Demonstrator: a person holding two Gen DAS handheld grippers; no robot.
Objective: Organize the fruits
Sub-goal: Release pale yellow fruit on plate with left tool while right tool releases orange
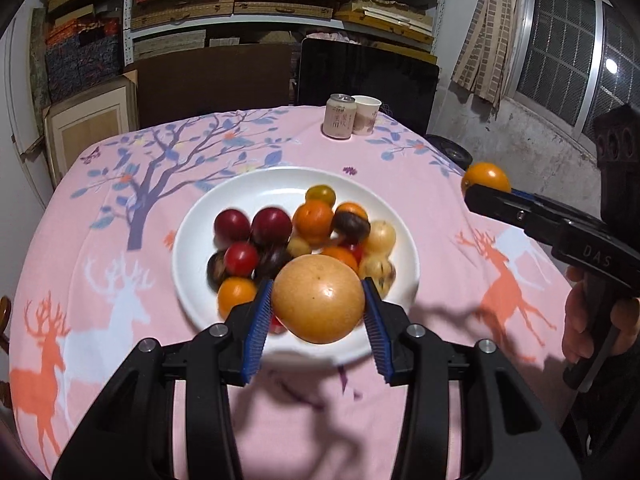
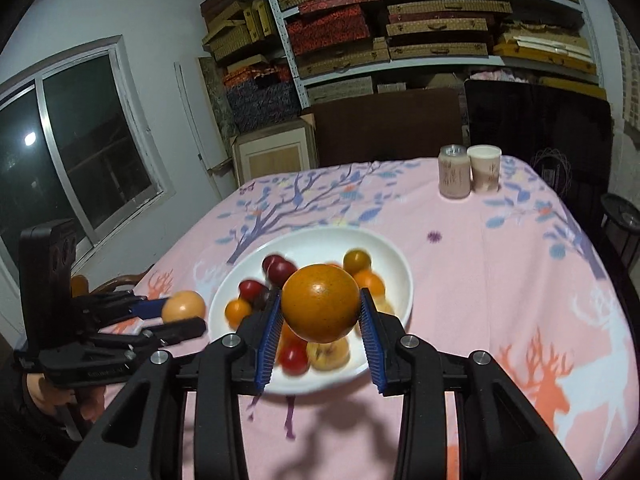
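A white plate (image 1: 192, 236) on the pink tablecloth holds several small fruits: red, orange, dark purple and pale yellow ones. My left gripper (image 1: 319, 300) is shut on a large tan-orange fruit (image 1: 319, 298) and holds it above the plate's near edge. My right gripper (image 2: 320, 310) is shut on an orange (image 2: 321, 302) and holds it above the plate (image 2: 394, 266). The right gripper with its orange (image 1: 486, 178) shows at the right of the left wrist view. The left gripper with its fruit (image 2: 183, 307) shows at the left of the right wrist view.
A drink can (image 1: 340, 116) and a paper cup (image 1: 366, 114) stand at the table's far edge. Dark chair backs (image 1: 368, 76) and shelves of boxes (image 1: 280, 0) stand behind the table. A window (image 2: 80, 140) is on the left wall.
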